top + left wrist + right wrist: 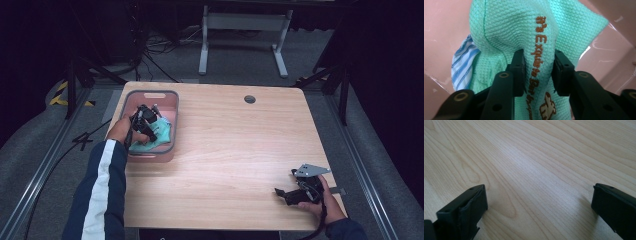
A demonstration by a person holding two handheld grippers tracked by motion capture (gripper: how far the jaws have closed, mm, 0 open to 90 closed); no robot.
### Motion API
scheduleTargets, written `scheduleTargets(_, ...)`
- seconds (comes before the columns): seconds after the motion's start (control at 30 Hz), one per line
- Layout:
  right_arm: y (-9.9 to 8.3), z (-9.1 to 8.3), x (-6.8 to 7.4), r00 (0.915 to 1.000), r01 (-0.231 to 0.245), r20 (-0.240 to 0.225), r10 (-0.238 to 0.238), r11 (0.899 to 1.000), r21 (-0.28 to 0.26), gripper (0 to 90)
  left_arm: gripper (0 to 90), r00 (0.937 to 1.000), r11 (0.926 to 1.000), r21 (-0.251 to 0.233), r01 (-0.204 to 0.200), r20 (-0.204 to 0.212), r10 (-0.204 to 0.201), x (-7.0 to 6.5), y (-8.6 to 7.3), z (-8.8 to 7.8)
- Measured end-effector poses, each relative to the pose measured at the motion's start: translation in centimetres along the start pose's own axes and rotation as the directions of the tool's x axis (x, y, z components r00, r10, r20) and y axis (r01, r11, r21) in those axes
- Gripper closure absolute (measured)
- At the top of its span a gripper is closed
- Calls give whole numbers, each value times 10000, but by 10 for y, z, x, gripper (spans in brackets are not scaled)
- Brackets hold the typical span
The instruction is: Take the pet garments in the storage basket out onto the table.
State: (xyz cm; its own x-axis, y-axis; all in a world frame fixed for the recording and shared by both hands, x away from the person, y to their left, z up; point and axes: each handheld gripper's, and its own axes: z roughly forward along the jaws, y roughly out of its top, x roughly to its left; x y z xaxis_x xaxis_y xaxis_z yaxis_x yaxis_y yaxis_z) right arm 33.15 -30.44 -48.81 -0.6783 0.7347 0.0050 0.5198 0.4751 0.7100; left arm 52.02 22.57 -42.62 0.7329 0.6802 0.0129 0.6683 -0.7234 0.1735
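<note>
A mint-green waffle-weave cloth [163, 134] with orange stitched lettering lies in a pink plastic bin [150, 94] at the table's far left. My left gripper [149, 124] reaches down into the bin. In the left gripper view its two black jaws pinch a raised fold of the green cloth [506, 27], with the left gripper [537, 72] shut on that fold. A blue-and-white striped cloth [461, 67] peeks out from under the green one. My right gripper [281, 194] rests low near the front right of the table; the right gripper [539, 202] stands open, nothing between its jaws.
The wooden table [240, 145] has a round cable hole [249, 99] near its far edge. The pink bin wall [444, 30] surrounds the cloths closely. Beyond the table are a white desk frame [245, 30] and cables on the grey floor.
</note>
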Motion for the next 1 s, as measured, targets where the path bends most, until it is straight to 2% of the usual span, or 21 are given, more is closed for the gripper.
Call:
scheduleTargets(0.13,0,0,0,10000,16,0,-16,10000,-8,6,745,9996,10000,13,-75,-275,75,-2,1,-1)
scheduleTargets(0.4,0,0,0,10000,14,0,-14,10000,-8,6,778,9983,9997,-63,-217,-540,214,-6,0,-5)
scheduleTargets(0.6,0,0,0,10000,20,3,-20,10000,-7,6,788,9983,9979,-603,-251,-537,219,-10,-4,-14)
scheduleTargets(0.67,0,0,0,10000,19,1,-19,10000,-8,6,788,9983,9943,-1027,-273,-547,217,-12,-7,-21)
scheduleTargets(0.73,0,0,0,10000,15,0,-15,10000,-7,6,788,9982,9930,-1152,-262,-559,198,-12,-8,-23)
scheduleTargets(0.8,0,0,0,10000,15,1,-15,10000,-8,6,788,9967,9887,-1477,-246,-805,127,-14,-10,-28)
scheduleTargets(0.87,0,0,0,10000,15,0,-15,10000,-8,6,790,9971,9838,-1758,-349,-721,225,-17,-12,-33)
scheduleTargets(1.0,0,0,0,10000,17,0,-17,10000,-7,5,791,9952,9757,-2148,-430,-955,229,-22,-16,-43)
